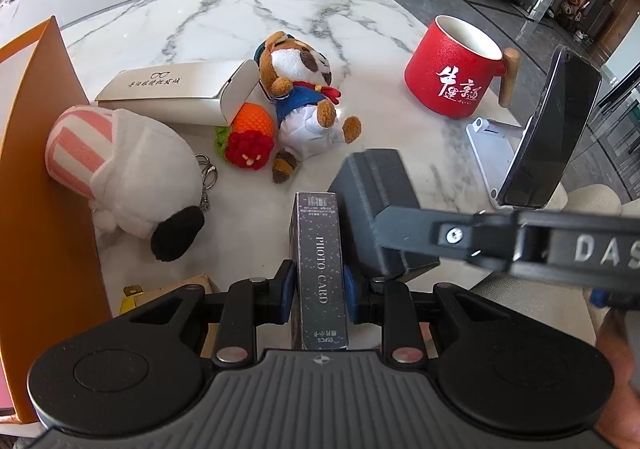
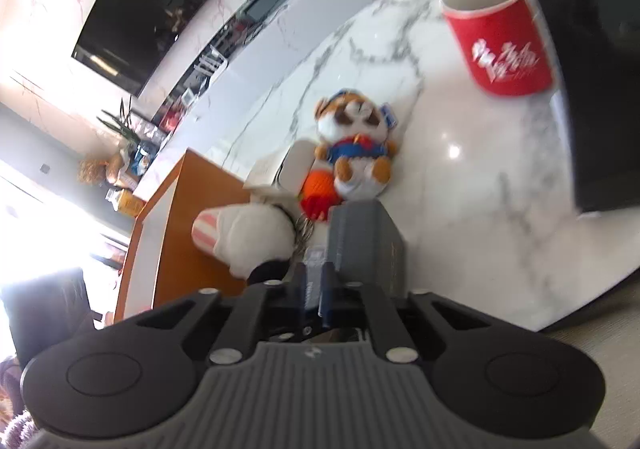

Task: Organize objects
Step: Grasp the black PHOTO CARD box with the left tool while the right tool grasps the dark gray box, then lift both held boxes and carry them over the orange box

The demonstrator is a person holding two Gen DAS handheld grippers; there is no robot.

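Observation:
My left gripper (image 1: 318,291) is shut on a dark "PHOTO CARD" box (image 1: 318,249), held upright above the marble table (image 1: 240,21). My right gripper (image 2: 314,291) is shut, its blue pads gripping the near edge of a dark grey ribbed box (image 2: 366,245); that grey box (image 1: 376,205) and the right gripper's arm show just right of the card box in the left wrist view. A tiger plush (image 1: 304,89), a knitted orange-and-red toy (image 1: 252,133), a white plush with pink stripes (image 1: 124,173) and a white glasses case (image 1: 176,89) lie on the table.
An orange-sided box (image 1: 44,169) stands at the left. A red mug (image 1: 456,69) with a wooden handle stands at the right. A phone (image 1: 552,133) leans on a white stand (image 1: 490,153) near the right table edge. Keyrings (image 1: 206,173) lie by the white plush.

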